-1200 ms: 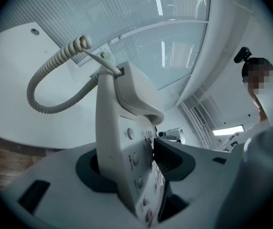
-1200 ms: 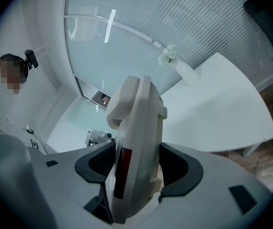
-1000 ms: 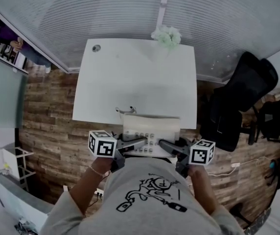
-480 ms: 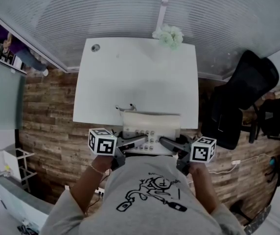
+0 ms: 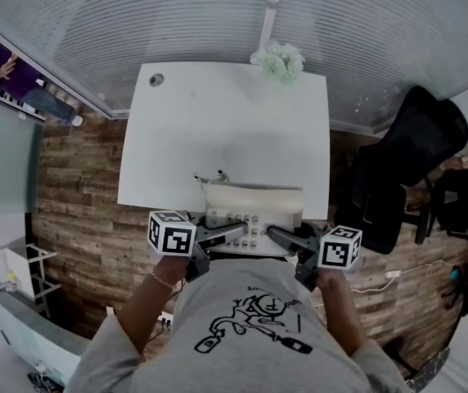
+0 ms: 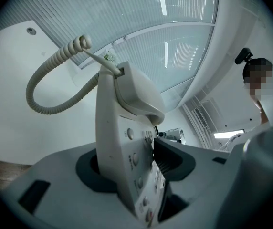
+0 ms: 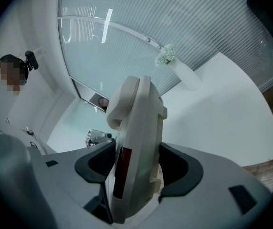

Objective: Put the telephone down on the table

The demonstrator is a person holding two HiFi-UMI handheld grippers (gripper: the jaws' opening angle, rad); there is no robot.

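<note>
Telephone (image 5: pixel 253 219), beige desk set with the handset (image 6: pixel 136 92) on its cradle, is carried between the two tools. It sits at the near edge of the bench (image 5: pixel 218 121), just ahead of the person's torso. Can't tell if its base touches the top yet; it looks to be held off it.

Left tool (image 6: pixel 135 168) is clamped on the telephone's left side, jaws about half open with pads on the keypad face and the underside. Right tool (image 7: pixel 136 171) is clamped the same way on the opposite side. A two-sided grip probably keeps the wide body level and the handset seated.

Coiled cord (image 6: pixel 41 94) loops out beyond the left tool, hanging free toward the bench.

Ahead of both tools the white bench top is bare, apart from a flower bunch (image 5: pixel 277 60) at the far edge, well away. A black chair (image 5: pixel 406 162) stands off to the right tool's side, over wood floor (image 5: pixel 70 187).

Judgement: carry is nearly done. What's left is moving forward over the bench, lowering flat, then releasing.
</note>
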